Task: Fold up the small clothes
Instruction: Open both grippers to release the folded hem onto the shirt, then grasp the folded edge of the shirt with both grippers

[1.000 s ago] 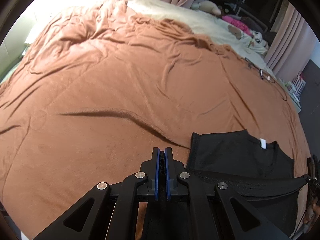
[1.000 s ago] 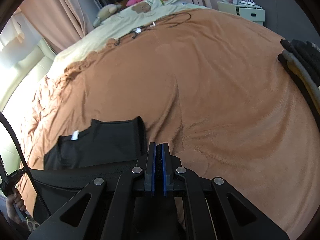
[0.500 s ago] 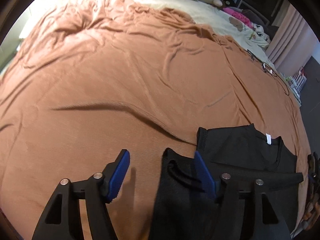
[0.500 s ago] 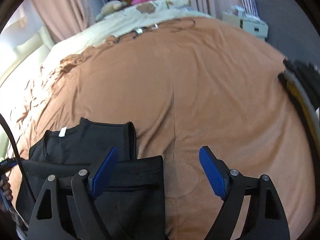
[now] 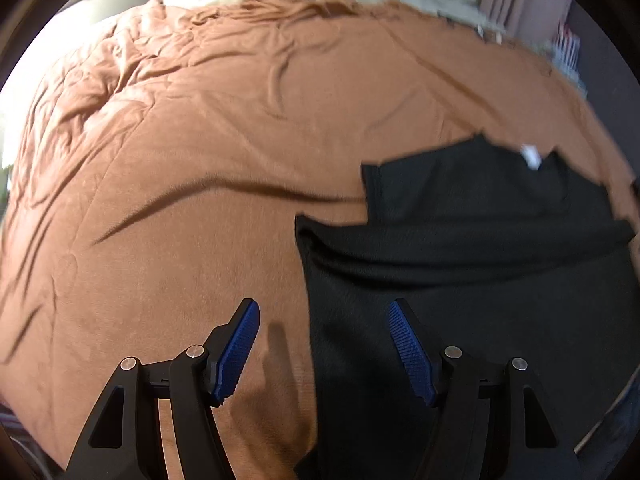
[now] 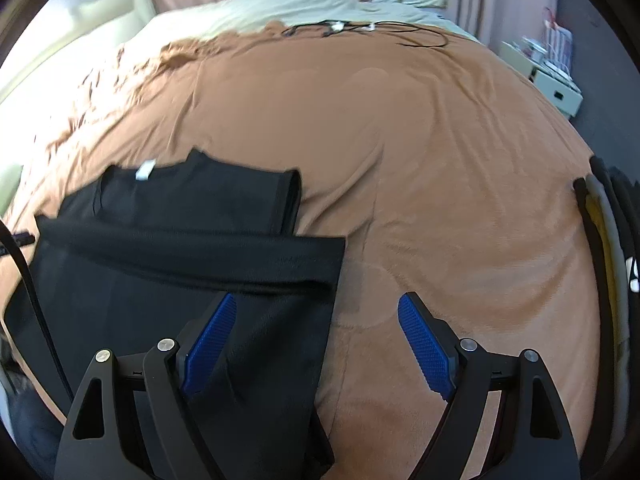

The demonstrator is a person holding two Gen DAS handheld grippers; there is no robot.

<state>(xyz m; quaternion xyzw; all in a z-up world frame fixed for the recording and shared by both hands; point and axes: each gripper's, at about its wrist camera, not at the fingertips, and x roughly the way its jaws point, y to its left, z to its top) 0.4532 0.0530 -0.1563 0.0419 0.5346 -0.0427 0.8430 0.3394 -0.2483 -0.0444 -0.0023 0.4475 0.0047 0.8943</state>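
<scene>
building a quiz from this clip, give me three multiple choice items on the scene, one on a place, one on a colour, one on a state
1. Where does the black garment lie?
A. on the brown blanket
B. on a wooden floor
C. in a basket

2. What colour are the gripper pads?
A. red
B. blue
C. white

3. How do the left gripper and the right gripper stand?
A. both shut on cloth
B. one open, one shut
C. both open, holding nothing

Answers: 1 A, the garment is spread on the blanket in both views. 2 B, ribbed blue pads line the fingers. 3 C, wide gaps between each pair of fingers, cloth unpinched.
</scene>
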